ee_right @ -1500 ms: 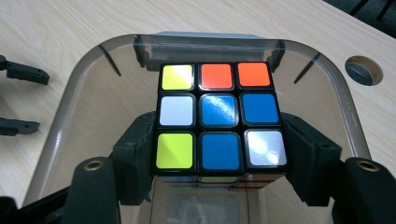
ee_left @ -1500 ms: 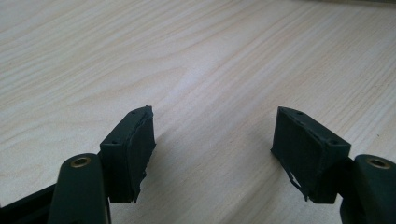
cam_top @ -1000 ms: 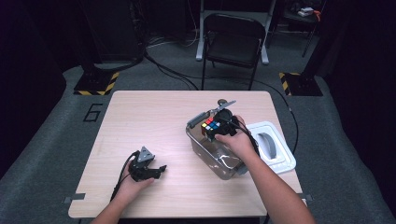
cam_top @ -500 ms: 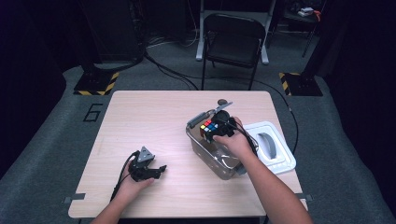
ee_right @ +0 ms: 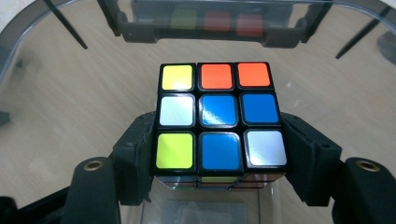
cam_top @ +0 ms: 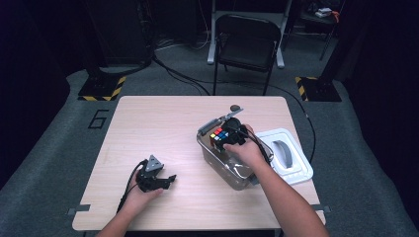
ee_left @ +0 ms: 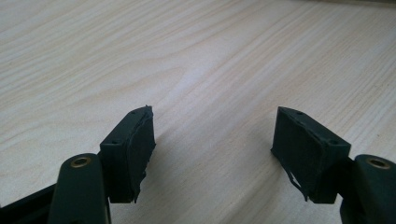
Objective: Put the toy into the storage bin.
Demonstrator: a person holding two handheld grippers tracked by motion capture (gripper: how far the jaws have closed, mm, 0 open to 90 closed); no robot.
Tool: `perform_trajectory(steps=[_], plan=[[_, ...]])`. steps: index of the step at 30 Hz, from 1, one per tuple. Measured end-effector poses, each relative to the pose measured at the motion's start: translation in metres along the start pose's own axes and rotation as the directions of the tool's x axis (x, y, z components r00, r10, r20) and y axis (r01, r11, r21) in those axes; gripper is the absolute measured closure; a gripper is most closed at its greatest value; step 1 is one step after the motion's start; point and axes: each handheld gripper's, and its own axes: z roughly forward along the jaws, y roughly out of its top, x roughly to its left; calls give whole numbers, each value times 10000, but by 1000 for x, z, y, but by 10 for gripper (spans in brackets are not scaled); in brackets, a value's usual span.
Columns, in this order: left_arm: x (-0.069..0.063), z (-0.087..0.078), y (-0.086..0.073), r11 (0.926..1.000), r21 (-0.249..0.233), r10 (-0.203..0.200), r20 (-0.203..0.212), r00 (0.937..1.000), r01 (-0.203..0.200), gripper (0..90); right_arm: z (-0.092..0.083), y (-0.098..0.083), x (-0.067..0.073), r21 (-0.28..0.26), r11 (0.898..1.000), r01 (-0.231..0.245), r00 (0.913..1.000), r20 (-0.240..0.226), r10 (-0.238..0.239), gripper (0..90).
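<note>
The right gripper (cam_top: pixel 228 139) clamps the puzzle cube (ee_right: pixel 217 117) just above the clear box (cam_top: pixel 217 158), and may snag its rim and tip it, while the left gripper (cam_top: pixel 165 180) rests wide open, well left of the box.

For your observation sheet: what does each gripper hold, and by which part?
The right gripper clamps the Rubik's cube by two opposite side faces, over the clear plastic bin. The left gripper holds nothing.
</note>
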Motion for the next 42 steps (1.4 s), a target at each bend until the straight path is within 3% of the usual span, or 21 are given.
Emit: perform_trajectory(steps=[25,33,42], plan=[[0,0,0,10000,8,6,0,10000,-6,296,10,1,2,338,9994,-77,9999,-134,82,338],[0,0,0,10000,3,4,-2,10000,-4,296,13,0,3,467,9983,-336,9992,-182,345,338],[0,0,0,10000,6,5,-1,10000,-5,296,17,0,4,597,9981,-156,9998,-138,165,338]])
